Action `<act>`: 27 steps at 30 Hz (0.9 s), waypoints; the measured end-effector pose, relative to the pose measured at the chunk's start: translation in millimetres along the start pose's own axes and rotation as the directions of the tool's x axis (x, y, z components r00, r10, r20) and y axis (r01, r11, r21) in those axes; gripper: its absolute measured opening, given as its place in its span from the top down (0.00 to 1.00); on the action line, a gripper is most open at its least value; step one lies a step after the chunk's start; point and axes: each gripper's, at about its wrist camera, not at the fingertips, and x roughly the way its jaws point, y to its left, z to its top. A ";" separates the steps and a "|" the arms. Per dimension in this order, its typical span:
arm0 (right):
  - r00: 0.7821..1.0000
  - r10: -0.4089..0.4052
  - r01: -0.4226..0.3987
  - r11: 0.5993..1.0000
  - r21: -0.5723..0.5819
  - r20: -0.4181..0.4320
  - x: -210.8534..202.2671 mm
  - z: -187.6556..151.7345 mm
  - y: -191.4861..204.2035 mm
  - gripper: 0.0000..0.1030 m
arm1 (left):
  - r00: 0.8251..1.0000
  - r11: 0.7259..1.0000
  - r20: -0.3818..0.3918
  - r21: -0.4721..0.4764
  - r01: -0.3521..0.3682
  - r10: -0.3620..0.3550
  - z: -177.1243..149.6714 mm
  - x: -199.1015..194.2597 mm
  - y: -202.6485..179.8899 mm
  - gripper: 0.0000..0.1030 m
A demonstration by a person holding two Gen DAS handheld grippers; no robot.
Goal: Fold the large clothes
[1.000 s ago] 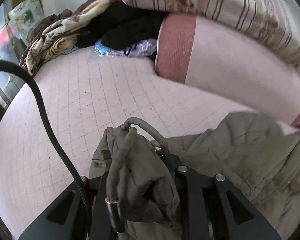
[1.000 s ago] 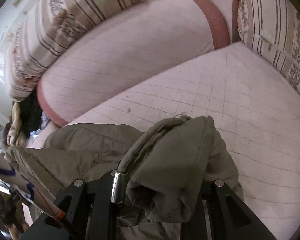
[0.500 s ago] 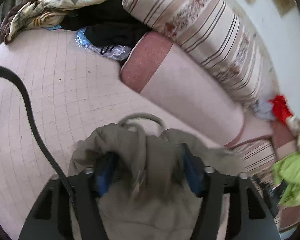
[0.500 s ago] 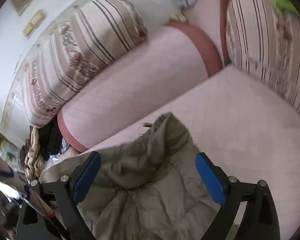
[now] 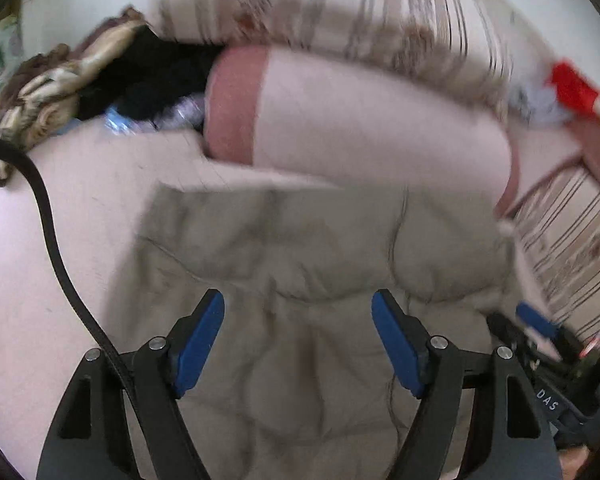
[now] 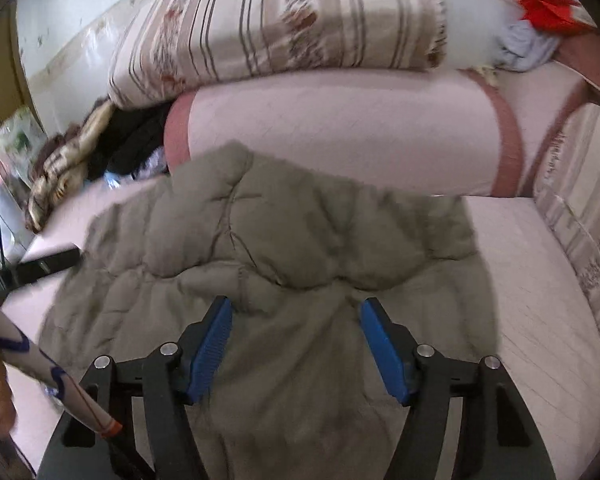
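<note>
One pink quilted bed, cluttered edges

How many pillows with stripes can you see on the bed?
2. One striped pillow lies on top of the pink bolster at the back. The other runs along the bed's right side. More could be hidden outside the picture.
</note>
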 end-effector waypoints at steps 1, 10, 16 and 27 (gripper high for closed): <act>1.000 -0.013 0.013 1.000 -0.007 -0.011 14.0 0.9 2.5 0.30 | 1.000 1.000 -0.018 0.018 -0.018 0.018 -2.7 18.6 -6.4 0.27; 0.996 -0.075 0.079 0.995 0.067 -0.057 104.6 16.0 -26.4 0.14 | 0.993 0.991 -0.008 0.055 -0.121 0.121 21.4 101.3 -17.1 0.20; 0.997 -0.043 0.051 0.989 0.140 -0.063 128.8 23.2 -45.8 0.08 | 0.990 0.987 0.018 0.072 -0.141 0.141 31.5 121.9 -26.0 0.15; 0.999 -0.023 0.030 0.978 0.208 -0.036 66.4 18.4 -58.9 0.10 | 0.999 0.999 0.029 -0.017 -0.042 0.043 19.3 51.9 11.0 0.17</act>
